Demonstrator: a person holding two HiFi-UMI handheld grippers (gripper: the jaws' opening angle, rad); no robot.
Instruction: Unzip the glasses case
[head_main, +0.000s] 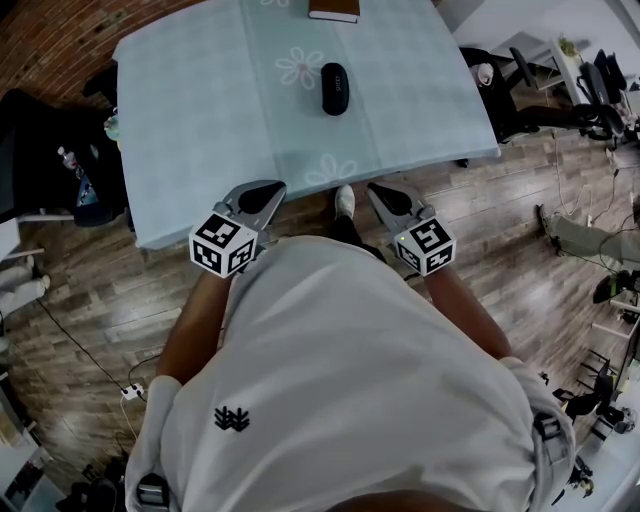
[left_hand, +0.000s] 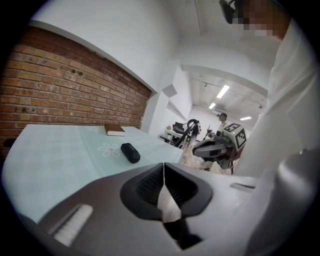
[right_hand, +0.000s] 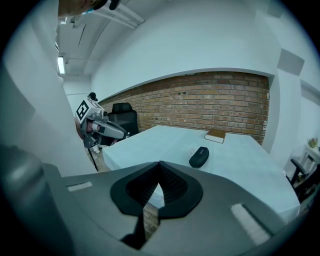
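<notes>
A black zipped glasses case (head_main: 335, 88) lies on the pale blue tablecloth (head_main: 220, 110), near the table's middle; it also shows as the case (left_hand: 130, 152) and the case (right_hand: 198, 157) in the gripper views. My left gripper (head_main: 262, 194) and right gripper (head_main: 385, 197) are held close to the person's body at the table's near edge, well short of the case. Both have their jaws closed together with nothing between them.
A brown book (head_main: 334, 10) lies at the table's far edge. A black office chair (head_main: 45, 150) stands left of the table, more chairs (head_main: 540, 95) and cables to the right. A brick wall (right_hand: 220, 107) runs behind the table. Wooden floor surrounds it.
</notes>
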